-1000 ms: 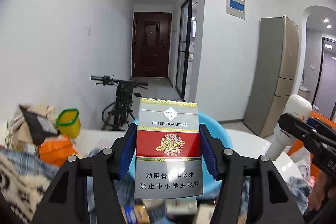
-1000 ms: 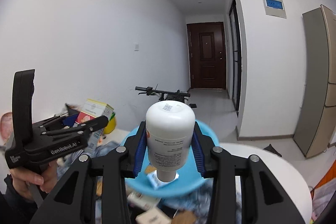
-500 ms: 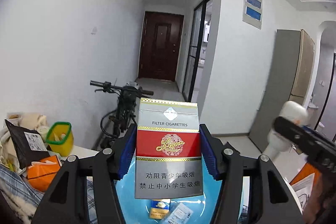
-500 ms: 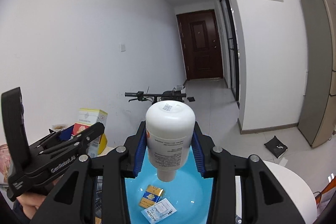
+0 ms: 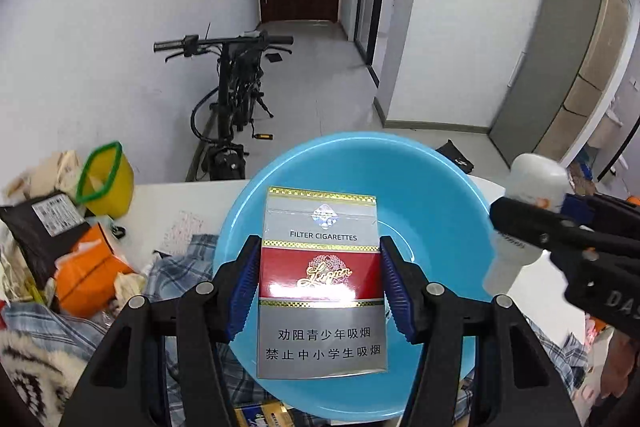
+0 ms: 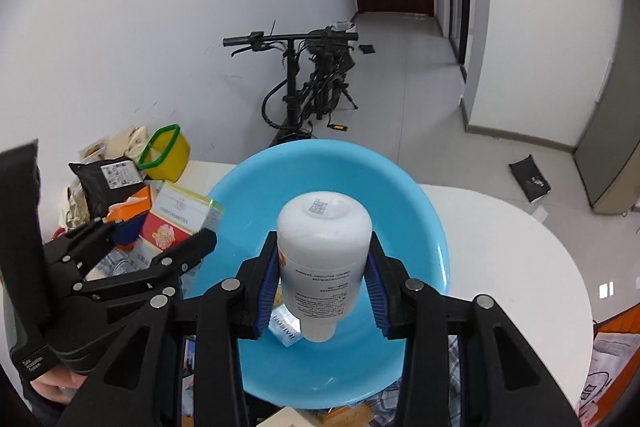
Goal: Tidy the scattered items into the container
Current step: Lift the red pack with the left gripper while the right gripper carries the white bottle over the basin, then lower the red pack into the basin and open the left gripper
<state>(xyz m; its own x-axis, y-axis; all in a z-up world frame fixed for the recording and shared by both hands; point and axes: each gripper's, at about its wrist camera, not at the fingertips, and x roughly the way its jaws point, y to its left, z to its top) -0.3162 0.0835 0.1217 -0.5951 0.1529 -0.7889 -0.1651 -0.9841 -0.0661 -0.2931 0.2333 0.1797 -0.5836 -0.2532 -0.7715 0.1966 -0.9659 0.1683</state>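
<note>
Hovering above the blue basin (image 5: 432,187), left gripper (image 5: 320,291) clamps a cigarette pack (image 5: 322,279); right gripper (image 6: 323,283) clamps a white bottle (image 6: 324,251).

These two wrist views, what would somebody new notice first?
Probably the big blue basin filling the middle of the white table. Over it, the left gripper clamps a red and silver cigarette pack, and the right gripper holds a white bottle neck down.
</note>
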